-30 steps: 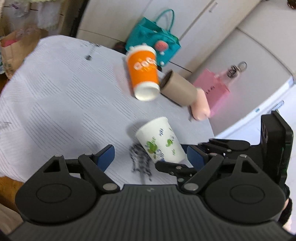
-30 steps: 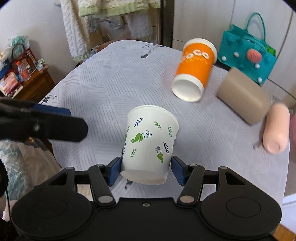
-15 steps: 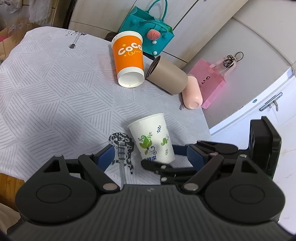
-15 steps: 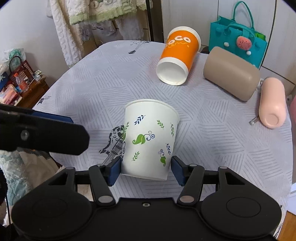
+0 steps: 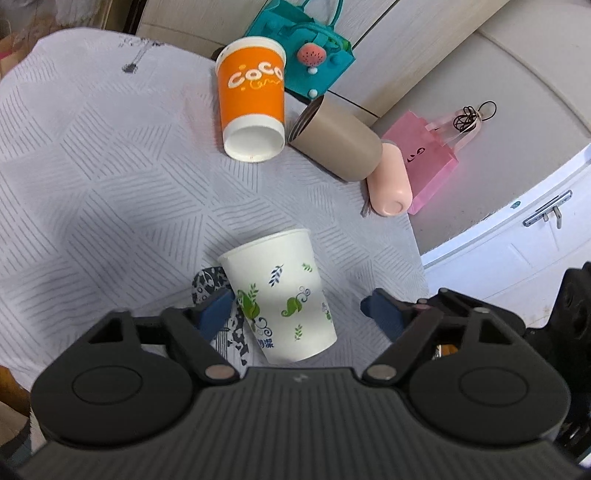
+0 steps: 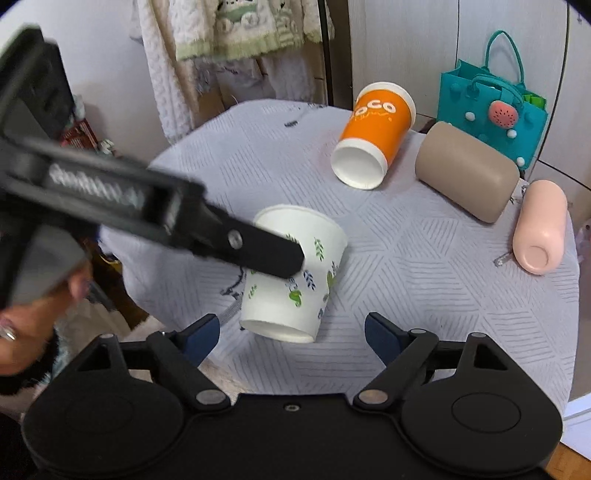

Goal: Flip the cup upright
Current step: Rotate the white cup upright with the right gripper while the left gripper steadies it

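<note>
A white paper cup with green leaf print [image 5: 284,295] lies on its side on the grey tablecloth [image 5: 110,184], its wide rim pointing away from me. My left gripper [image 5: 297,314] is open, its blue-padded fingers on either side of the cup, the left pad close to it. In the right wrist view the cup [image 6: 295,273] lies just beyond my open right gripper [image 6: 291,332], free of both pads. The left gripper's finger [image 6: 258,251] crosses in front of the cup there.
An orange "CoCo" cup [image 5: 253,107], a tan cup [image 5: 338,142] and a pink cylinder [image 5: 389,179] lie on their sides at the far side. A teal bag [image 5: 303,55] and pink bag [image 5: 430,162] stand beyond the table edge. Clothes [image 6: 236,33] hang behind.
My right gripper has opened and let go of the leaf cup, which now lies lower on the table. My left gripper has moved in around the cup.
</note>
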Tool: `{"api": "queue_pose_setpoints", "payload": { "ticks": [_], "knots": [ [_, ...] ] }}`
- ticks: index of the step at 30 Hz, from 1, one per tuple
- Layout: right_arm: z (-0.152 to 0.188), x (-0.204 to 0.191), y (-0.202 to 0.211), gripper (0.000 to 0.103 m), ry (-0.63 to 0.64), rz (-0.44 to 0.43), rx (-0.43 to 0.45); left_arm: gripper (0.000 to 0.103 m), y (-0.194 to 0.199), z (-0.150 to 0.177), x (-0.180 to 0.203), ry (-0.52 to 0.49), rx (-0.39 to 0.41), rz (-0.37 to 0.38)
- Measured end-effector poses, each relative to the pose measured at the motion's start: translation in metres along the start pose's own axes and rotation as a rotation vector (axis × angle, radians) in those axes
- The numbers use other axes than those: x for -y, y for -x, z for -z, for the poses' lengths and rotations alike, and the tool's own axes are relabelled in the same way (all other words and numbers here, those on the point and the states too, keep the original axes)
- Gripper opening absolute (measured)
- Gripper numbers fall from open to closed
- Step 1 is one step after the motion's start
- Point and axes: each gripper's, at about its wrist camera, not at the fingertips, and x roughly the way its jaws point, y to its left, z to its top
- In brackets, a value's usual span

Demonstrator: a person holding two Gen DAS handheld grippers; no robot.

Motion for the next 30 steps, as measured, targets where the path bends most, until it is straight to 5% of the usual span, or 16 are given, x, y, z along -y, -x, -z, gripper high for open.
{"api": "queue_pose_setpoints", "payload": {
  "ticks": [3, 6, 13, 19, 30],
  "knots": [
    [-0.005, 0.005, -0.003, 0.086, -0.008, -0.029, 0.004, 0.063, -0.005, 0.001, -0.007, 0.035, -0.016, 0.026],
    [-0.009, 0.006, -0.006, 0.066, 0.0, -0.063, -0.013, 0.054, -0.011, 0.001, -0.011, 0.064, -0.025, 0.036],
    [-0.027, 0.013, -0.019, 0.07, 0.011, -0.017, -0.088, 0.051, -0.02, -0.003, -0.012, 0.074, -0.034, 0.024],
    [-0.035, 0.034, -0.038, 0.069, -0.08, -0.106, -0.162, 0.051, -0.023, -0.008, -0.01, 0.058, -0.043, 0.01],
    [-0.017, 0.02, -0.021, 0.068, -0.012, -0.05, 0.062, 0.055, -0.017, -0.005, -0.001, -0.128, 0.057, 0.025]
  ]
}}
